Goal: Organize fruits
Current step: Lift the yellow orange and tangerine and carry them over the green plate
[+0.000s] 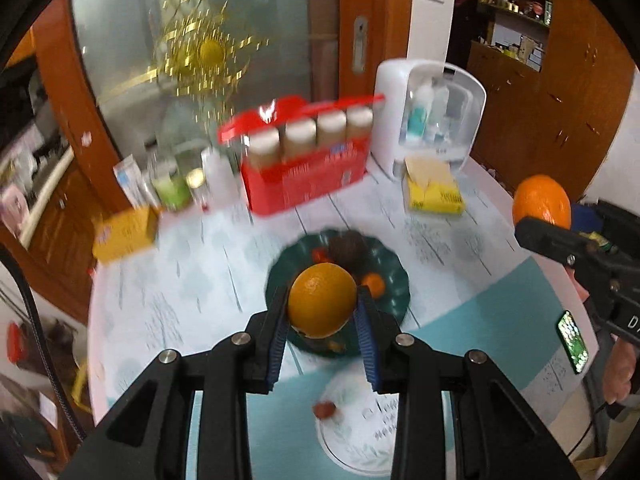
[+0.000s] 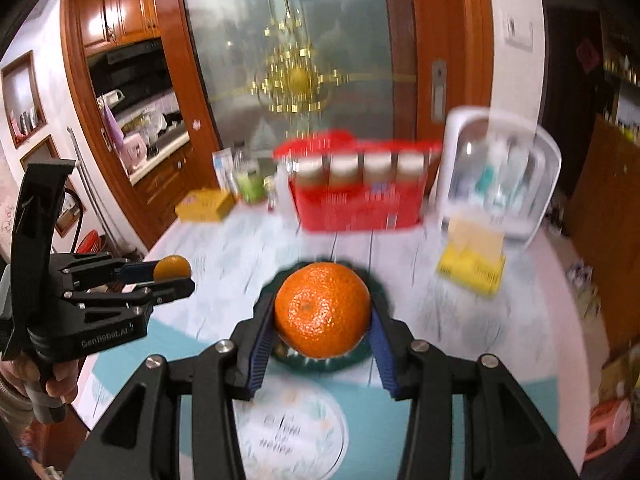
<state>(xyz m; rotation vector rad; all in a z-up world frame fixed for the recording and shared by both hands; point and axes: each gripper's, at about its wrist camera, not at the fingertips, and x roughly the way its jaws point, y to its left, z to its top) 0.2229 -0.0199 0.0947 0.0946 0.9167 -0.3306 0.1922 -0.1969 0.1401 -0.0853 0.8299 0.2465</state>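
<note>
Table (image 1: 200, 264): round, with a pale patterned cloth and a teal band near the front edge.
Back row: red box (image 1: 306, 178) of white-capped jars, white case (image 1: 434, 116) with a clear door just right of it, yellow packet (image 1: 434, 194) in front of the case, yellow carton (image 1: 126, 232) at the left edge, small bottles (image 1: 176, 184) between carton and red box.
Green plate (image 1: 394, 280): mid-table, holding a dark round fruit (image 1: 347, 247), a small orange fruit (image 1: 374, 283) and something small and red, blurred.
White plate (image 1: 352, 436): nearer the front edge, one small red fruit (image 1: 325, 410) on it.
Left gripper (image 1: 322, 312): angled down over the green plate, clamped on a yellowish orange (image 1: 322, 300) held clear of the table.
Right gripper (image 2: 322, 320): also angled down, above the green plate (image 2: 332, 362), pads pressed on a deep orange tangerine (image 2: 322, 310), lifted.
Hands: fingers (image 2: 60, 384) wrap the left handle; the two grippers sit side by side, well apart.
</note>
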